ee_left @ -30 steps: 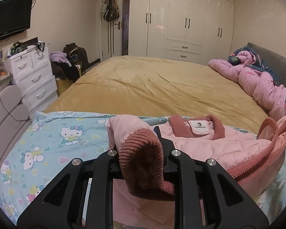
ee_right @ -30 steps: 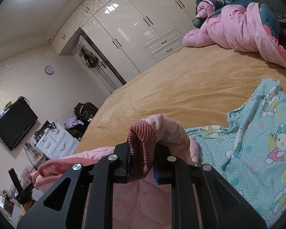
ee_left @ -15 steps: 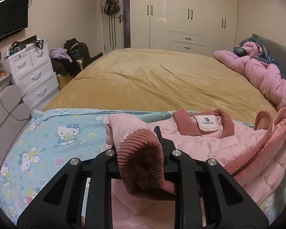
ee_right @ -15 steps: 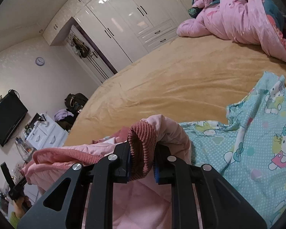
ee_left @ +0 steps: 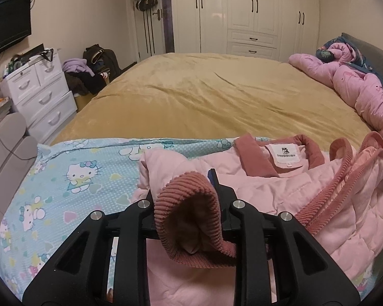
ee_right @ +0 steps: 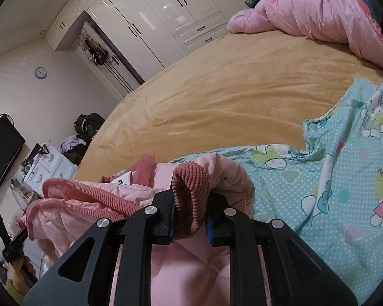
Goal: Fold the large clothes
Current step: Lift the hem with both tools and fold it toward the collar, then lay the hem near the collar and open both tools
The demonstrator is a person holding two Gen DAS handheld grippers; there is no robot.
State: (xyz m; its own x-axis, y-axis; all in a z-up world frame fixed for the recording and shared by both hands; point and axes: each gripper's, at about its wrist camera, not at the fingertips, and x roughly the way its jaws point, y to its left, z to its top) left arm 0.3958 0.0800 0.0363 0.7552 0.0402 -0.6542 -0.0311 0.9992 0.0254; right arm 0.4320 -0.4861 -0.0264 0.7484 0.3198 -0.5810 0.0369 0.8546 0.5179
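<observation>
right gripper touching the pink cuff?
Touching. The right wrist view shows the right gripper clamped on the ribbed cuff, pads pressing both sides.

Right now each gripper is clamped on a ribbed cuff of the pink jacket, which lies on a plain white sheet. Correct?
Not quite. The sheet under the pink jacket is light blue with cartoon cats, as the left wrist view shows. The rest holds.

Sinking toward the cartoon sheet (ee_left: 63, 178) with both jacket cuffs (ee_left: 189, 211); collar label (ee_left: 286, 153) sliding lower in frame, left gripper (ee_left: 185, 201) jaws opening around its cuff.
</observation>
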